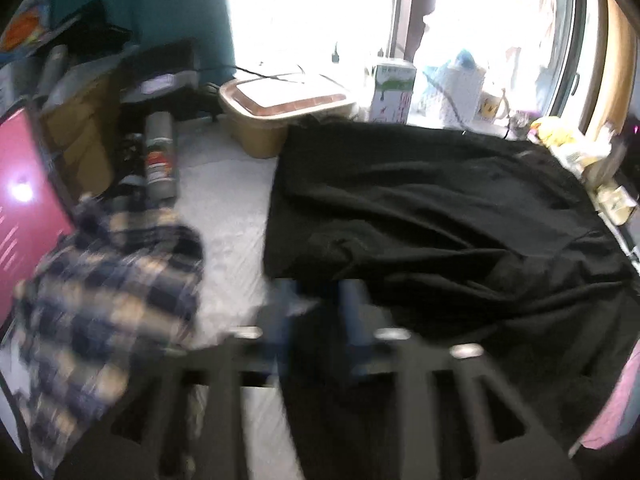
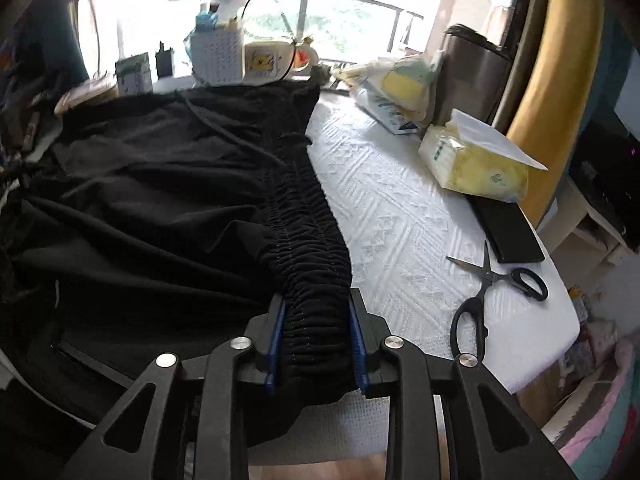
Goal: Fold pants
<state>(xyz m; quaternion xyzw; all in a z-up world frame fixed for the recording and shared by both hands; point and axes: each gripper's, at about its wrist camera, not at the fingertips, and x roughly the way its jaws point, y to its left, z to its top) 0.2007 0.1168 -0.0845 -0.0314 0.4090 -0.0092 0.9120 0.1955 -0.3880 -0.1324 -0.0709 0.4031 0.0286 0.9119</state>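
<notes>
The right gripper (image 2: 316, 336) is clamped on the gathered elastic waistband of the black pants (image 2: 160, 200), its blue-lined pads pressing the ruched band from both sides at the six o'clock edge of the right wrist view. From there the waistband runs as a ribbed strip toward twelve o'clock, curving slightly, with a drawstring trailing off it near the far end. The rest of the cloth spreads toward nine o'clock in loose, soft folds, matte and creased, so the long axis of the pants lies across the view, legs toward the left. They rest on a white quilted table cover (image 2: 400, 208). At three o'clock lie black-handled scissors (image 2: 492, 292), and toward one o'clock a yellow tissue pack (image 2: 476, 164). In the left wrist view the left gripper (image 1: 318, 312) is blurred; its jaws stand apart at the near edge of the pants (image 1: 440, 208), and whether they grip any cloth cannot be told. A plaid garment (image 1: 108, 280) lies at eight o'clock, a spray can (image 1: 160, 156) at ten o'clock.
</notes>
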